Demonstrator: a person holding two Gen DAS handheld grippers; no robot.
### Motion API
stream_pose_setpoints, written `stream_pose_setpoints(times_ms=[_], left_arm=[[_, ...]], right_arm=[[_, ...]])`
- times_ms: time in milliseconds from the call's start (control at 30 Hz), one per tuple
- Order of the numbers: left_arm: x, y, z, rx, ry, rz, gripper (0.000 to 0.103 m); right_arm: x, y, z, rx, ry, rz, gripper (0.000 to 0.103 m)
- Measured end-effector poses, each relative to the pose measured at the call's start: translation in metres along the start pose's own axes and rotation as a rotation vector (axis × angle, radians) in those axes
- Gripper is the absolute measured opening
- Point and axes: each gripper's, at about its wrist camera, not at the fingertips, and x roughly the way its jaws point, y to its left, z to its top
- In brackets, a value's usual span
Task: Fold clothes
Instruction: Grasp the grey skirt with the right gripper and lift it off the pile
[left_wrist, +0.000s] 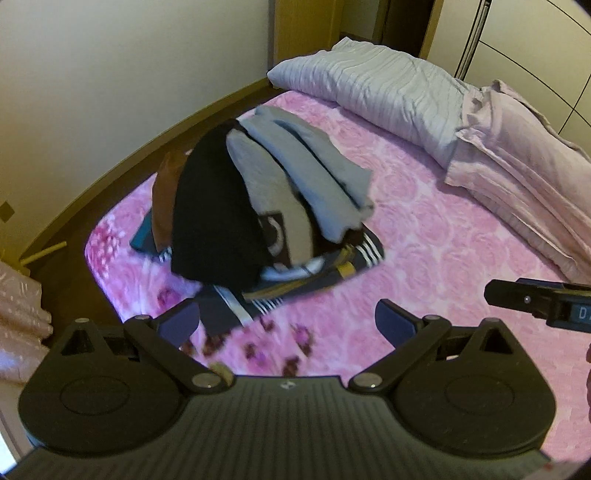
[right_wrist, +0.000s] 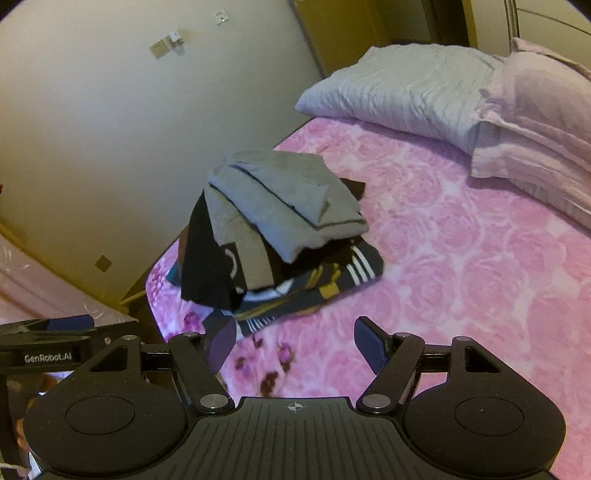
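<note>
Clothes (left_wrist: 266, 192) lie heaped near the pink bed's (left_wrist: 424, 236) left edge. Our left tongs (left_wrist: 284, 325) hover spread and empty; our right tongs (right_wrist: 293, 349) likewise. We should pinch only the top grey garment (right_wrist: 288, 206), lifting it clear before folding.

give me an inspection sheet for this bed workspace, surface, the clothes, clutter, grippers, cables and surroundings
Surface: pink rose-patterned bedspread, mostly bare on the near and right side.
Job's things: pile of clothes near the bed's left edge; grey garment on top, black garment draped down the side, striped dark garment at the bottom.
Clutter: grey pillow and pink pillow at the head of the bed.
Grippers: left gripper open, holding nothing; right gripper open, holding nothing; both short of the pile.
Cables: nothing seen.
Surroundings: cream wall with wall sockets; wooden bed frame.
</note>
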Motion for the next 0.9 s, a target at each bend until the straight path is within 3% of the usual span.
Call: stream_pose_setpoints(times_ms=[300,533,700,900], left_arm=[[0.079,0.049,0.084,0.040,0.020,0.004,0.099],[0.147,0.069,0.140,0.052,0.041,-0.003,0.098],[0.191,0.070,0.169,0.076,0.058,-0.013,0.096],[0.230,0.070,0.191,0.095,0.082,-0.016,0.095]], right_arm=[[0.090,0.024,0.059,-0.020,-0.018,-0.060,0.067],[0.166,0.019,0.095,-0.046,-0.004,-0.124,0.062],[0.217,0.010,0.115,-0.040,0.018,-0.150,0.061],[0.268,0.018,0.134,-0.129,0.013,-0.150,0.061]])
